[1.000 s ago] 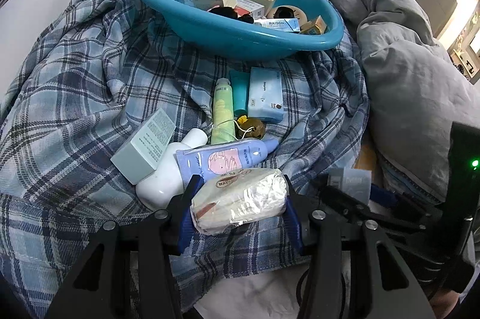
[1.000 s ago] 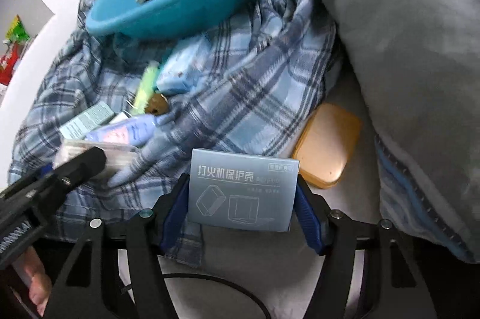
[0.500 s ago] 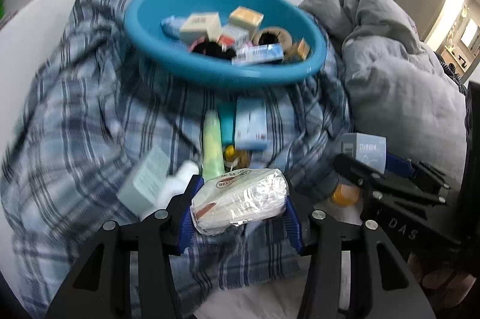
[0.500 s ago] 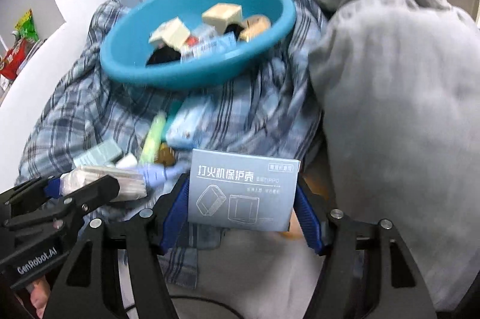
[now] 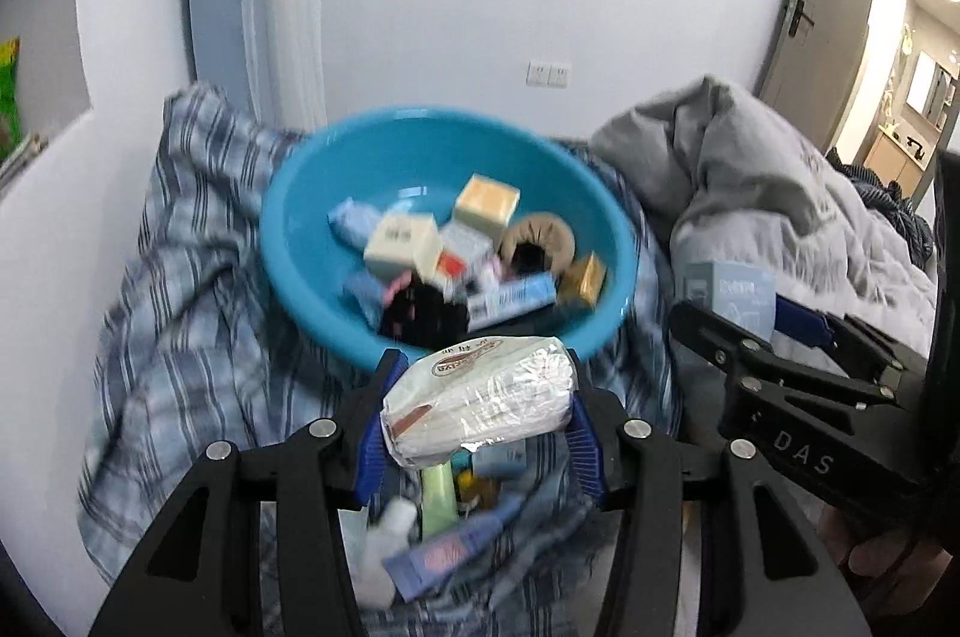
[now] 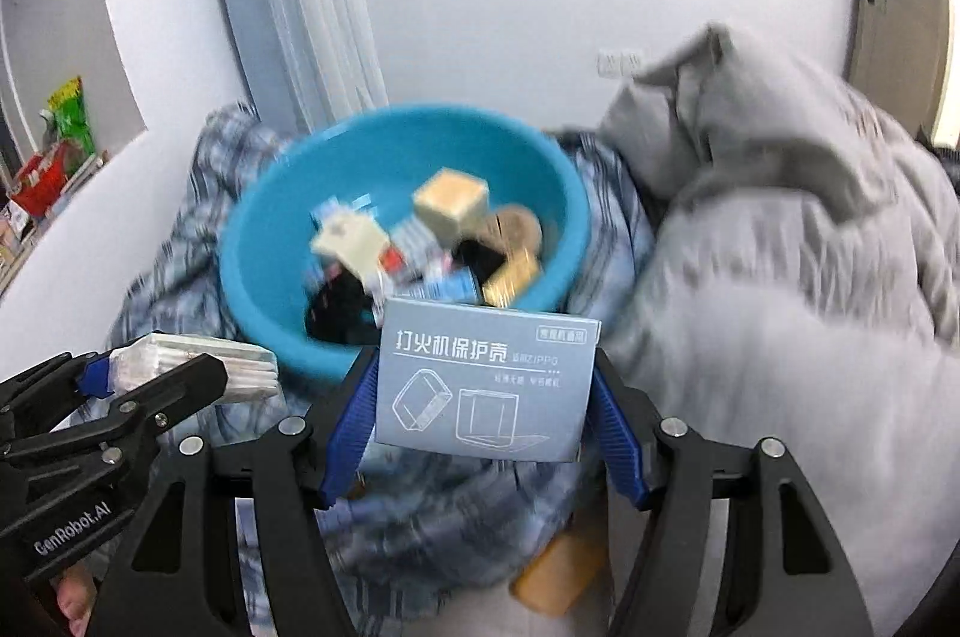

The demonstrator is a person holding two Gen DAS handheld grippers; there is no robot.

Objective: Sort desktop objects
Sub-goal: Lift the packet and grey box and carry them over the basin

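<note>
Both grippers loaded, both carried in the air on the near side of the blue basin [image 5: 300, 277].

- Left gripper [image 5: 480, 418]: jaws clamped on a plastic-wrapped white packet [image 5: 480, 397], gripped by its two ends, long side across. Packet sits just short of the basin's near rim.
- Right gripper [image 6: 483, 391]: jaws clamped on a flat grey-blue box [image 6: 486, 388] with printed outline drawings, held by its short edges, face toward the camera. Also just short of the near rim, to the right of the packet.
- Basin rests on a crumpled plaid cloth [image 5: 180, 337] over a bed; grey duvet [image 6: 780, 277] to the right. Already holds small boxes, a tube and a dark item, heaped toward centre and right.
- Loose items left on the cloth under the left gripper: a green tube [image 5: 437, 496], a blue tube [image 5: 447, 547], a white bottle [image 5: 384, 547].

Step in hand, as I judge it: carry both pieces over the rim and drop them in.

Doing it well:
- Clear the near rim fully before letting go; a release short of it lands the piece back on the cloth.
- Basin sits on soft, uneven bedding, so don't knock or lean on the rim; it could tip.
- Aim for the barer left and far floor rather than the heap.
- Keep the grippers apart; they travel close side by side.
- Release low. The box is flat and may slide or stand on edge.
</note>
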